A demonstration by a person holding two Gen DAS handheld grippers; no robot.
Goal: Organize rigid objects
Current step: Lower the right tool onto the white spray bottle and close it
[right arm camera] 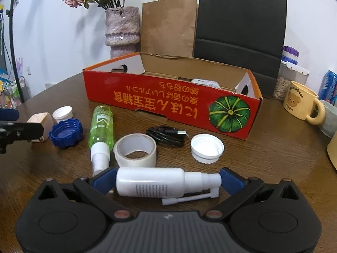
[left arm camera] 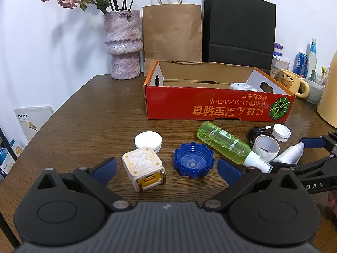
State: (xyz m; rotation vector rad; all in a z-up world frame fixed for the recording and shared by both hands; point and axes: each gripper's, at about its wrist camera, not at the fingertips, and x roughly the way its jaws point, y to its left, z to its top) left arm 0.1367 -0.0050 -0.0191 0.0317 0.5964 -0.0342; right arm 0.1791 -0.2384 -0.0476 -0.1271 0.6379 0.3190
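Lots of small stuff sits on the brown table (right arm camera: 263, 158) in front of the red box (right arm camera: 168, 105). The box is open on top w/ a white thing (right arm camera: 205, 82) inside near its right end. Behind it stand a brown paper bag (right arm camera: 168, 25), a black bag (right arm camera: 240, 25) and a vase (right arm camera: 122, 29) w/ dry flowers. A yellow bear mug (right arm camera: 301, 103) sits to the box's right.

In front of the box: a green spray bottle (right arm camera: 101, 124) lying down, a tape roll (right arm camera: 135, 149) just beside it, a black cable (right arm camera: 166, 136) behind the tape, and a white ribbed cap (right arm camera: 207, 147) to the right. More to the left are a blue cap (left arm camera: 192, 161), a white cube charger (left arm camera: 144, 169) and a flat white lid (left arm camera: 148, 140) behind the cube. The green bottle's nozzle and the tape roll lie close ahead of the right gripper, so that way is crowded. The table has bare room to the right of the ribbed cap and on the far left side.

The right gripper (right arm camera: 168, 181) is low over the table, facing the box. It's squeezing a white spray bottle (right arm camera: 151, 182) lengthwise, one pad on the bottom, one on the cap end. The bottle lies sideways between the pads.

The left gripper (left arm camera: 166, 168) is low too, fingers spread wide apart, holding nothing. The cube and blue cap sit btwn its pads, not touched.
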